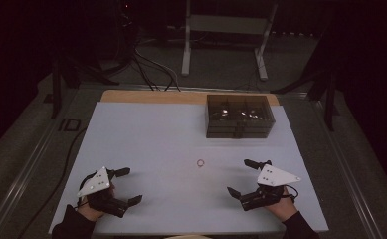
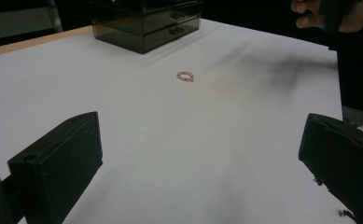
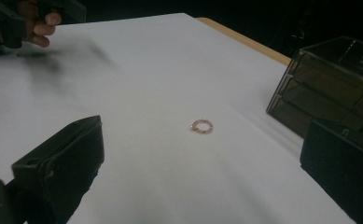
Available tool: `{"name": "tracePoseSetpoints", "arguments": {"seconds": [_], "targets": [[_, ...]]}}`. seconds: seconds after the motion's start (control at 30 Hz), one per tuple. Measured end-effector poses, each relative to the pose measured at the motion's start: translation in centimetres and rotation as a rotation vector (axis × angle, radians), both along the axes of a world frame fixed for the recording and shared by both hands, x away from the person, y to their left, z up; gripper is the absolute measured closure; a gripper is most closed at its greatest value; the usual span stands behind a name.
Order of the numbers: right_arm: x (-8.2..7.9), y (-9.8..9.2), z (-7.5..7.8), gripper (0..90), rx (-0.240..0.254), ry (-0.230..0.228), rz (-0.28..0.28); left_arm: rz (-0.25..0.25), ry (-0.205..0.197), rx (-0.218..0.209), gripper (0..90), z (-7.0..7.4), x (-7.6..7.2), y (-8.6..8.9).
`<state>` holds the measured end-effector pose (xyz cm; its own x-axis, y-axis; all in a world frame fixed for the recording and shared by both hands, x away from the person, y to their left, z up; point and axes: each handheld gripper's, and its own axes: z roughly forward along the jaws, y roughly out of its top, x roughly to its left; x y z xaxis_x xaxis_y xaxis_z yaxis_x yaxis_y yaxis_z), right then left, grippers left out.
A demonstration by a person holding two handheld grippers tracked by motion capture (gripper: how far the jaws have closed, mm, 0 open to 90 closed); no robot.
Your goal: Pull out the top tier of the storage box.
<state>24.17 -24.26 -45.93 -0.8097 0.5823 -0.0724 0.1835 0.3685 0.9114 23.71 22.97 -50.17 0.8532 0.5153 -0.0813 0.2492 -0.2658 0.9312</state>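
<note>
- A small pink ring (image 1: 200,163) is lying flat on the white table (image 1: 146,134), in front of the dark drawer box (image 1: 239,115).
- Both grippers are resting near the front edge, jaws gaping wide and holding nothing.
- The right gripper (image 1: 246,177) is sitting nearer; the ring is lying forward and to its left, between the two.
- The left gripper (image 1: 125,186) is sitting farther off.

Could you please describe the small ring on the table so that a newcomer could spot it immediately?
Start at the white table and find the dark see-through drawer box at its far edge. Nearer the person, just left of the box, lies the ring, alone on bare surface. It is tiny, pinkish and flat, unlike anything else there.
</note>
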Motion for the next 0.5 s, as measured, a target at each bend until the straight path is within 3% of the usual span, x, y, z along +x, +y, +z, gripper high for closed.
{"name": "tracePoseSetpoints", "arguments": {"seconds": [0.5], "targets": [[1.4,0.1,1.4,0.0,-0.044,-0.074,0.003,-0.004,-0.007,-0.001,1.1,0.0,0.0,0.0]]}}
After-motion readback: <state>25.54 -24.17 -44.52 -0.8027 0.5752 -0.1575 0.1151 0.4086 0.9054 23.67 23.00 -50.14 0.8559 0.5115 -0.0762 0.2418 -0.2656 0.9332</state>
